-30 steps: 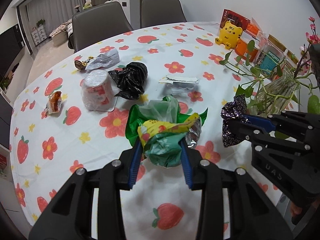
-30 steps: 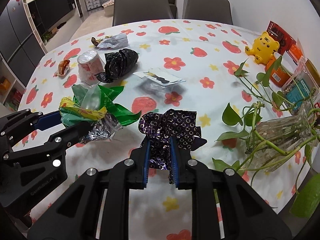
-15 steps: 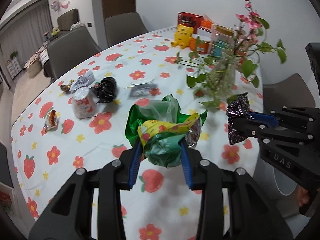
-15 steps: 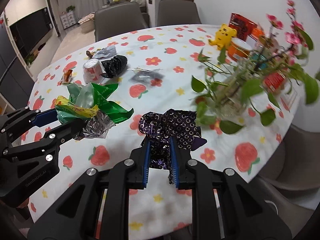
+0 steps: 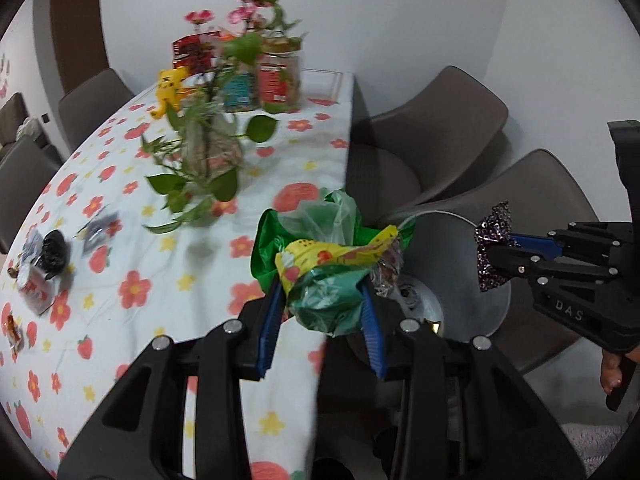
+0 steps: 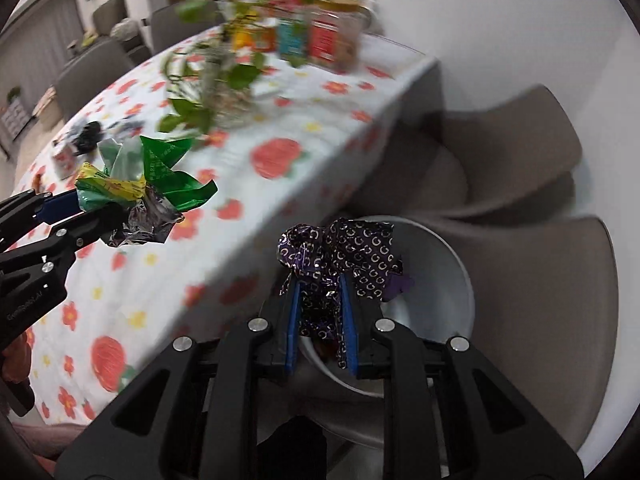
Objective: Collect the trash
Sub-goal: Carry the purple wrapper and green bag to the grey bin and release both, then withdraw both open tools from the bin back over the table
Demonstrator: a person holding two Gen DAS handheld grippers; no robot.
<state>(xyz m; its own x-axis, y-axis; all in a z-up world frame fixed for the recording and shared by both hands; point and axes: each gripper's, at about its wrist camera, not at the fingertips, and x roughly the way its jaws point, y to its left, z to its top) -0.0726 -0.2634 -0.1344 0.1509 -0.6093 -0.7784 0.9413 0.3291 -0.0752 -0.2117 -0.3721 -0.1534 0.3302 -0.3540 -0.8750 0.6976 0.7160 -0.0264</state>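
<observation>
My left gripper (image 5: 320,316) is shut on a bundle of green, yellow and silver wrappers (image 5: 324,256), held at the table's edge just left of a white bin (image 5: 460,280). The bundle also shows in the right wrist view (image 6: 136,188). My right gripper (image 6: 320,320) is shut on a purple patterned wrapper (image 6: 344,256), held above the open white bin (image 6: 440,264). It shows in the left wrist view (image 5: 492,256) at the right. More trash, a black bag (image 5: 54,248) and a white cup (image 5: 34,284), lies far left on the table.
The table has a flowered cloth (image 5: 168,240). A glass vase with green plants (image 5: 208,148), jars (image 5: 280,80) and a yellow toy (image 5: 170,86) stand at its far end. Grey chairs (image 5: 448,132) stand around the bin beside the table's edge.
Both grippers have swung right, away from the table's middle, carrying their wrappers. The white bin and the grey chairs have come into view under them.
</observation>
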